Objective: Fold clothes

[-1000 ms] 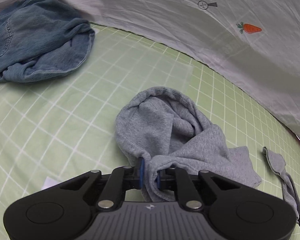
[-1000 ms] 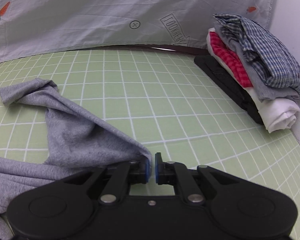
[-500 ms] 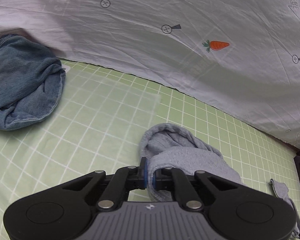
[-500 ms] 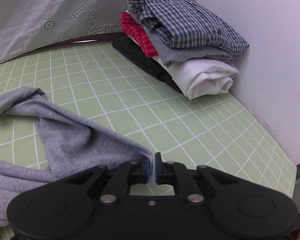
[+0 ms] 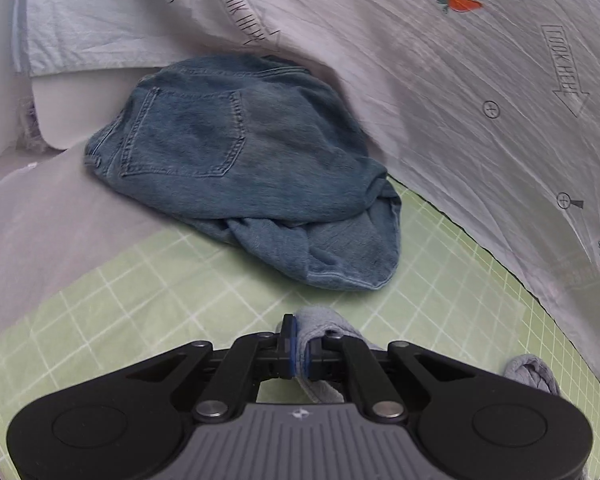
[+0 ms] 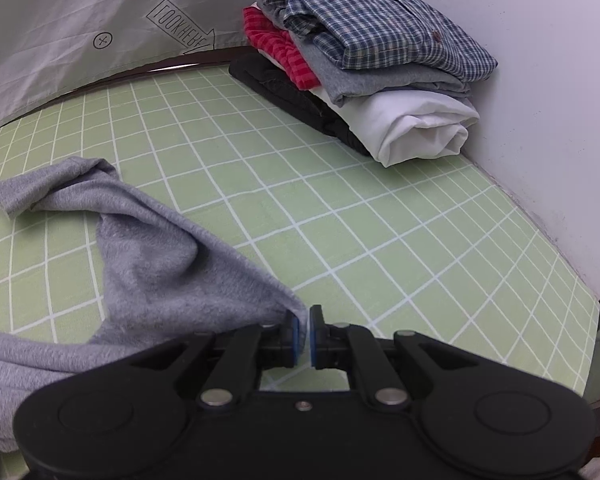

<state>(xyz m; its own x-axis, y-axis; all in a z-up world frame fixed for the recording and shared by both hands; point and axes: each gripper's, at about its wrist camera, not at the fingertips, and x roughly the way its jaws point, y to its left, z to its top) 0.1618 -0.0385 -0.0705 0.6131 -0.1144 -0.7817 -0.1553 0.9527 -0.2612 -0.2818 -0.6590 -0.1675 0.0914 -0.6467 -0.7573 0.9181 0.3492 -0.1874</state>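
A grey sweatshirt [image 6: 148, 264] lies crumpled on the green checked mat [image 6: 340, 216]. My right gripper [image 6: 303, 334] is shut on one edge of it, and the cloth trails off to the left. My left gripper [image 5: 299, 346] is shut on another fold of the grey sweatshirt [image 5: 320, 326], held close over the mat [image 5: 160, 280]. Most of the garment is hidden under the left gripper; a small grey bit [image 5: 530, 370] shows at the right.
Crumpled blue jeans [image 5: 244, 168] lie ahead of the left gripper, partly on a white sheet [image 5: 460, 80]. A stack of folded clothes [image 6: 364, 64] stands at the mat's far right by a white wall [image 6: 540, 60].
The left gripper has swung left with its grey fold, bringing the jeans straight ahead and close. The right gripper has turned further right toward the folded stack, still holding the grey edge.
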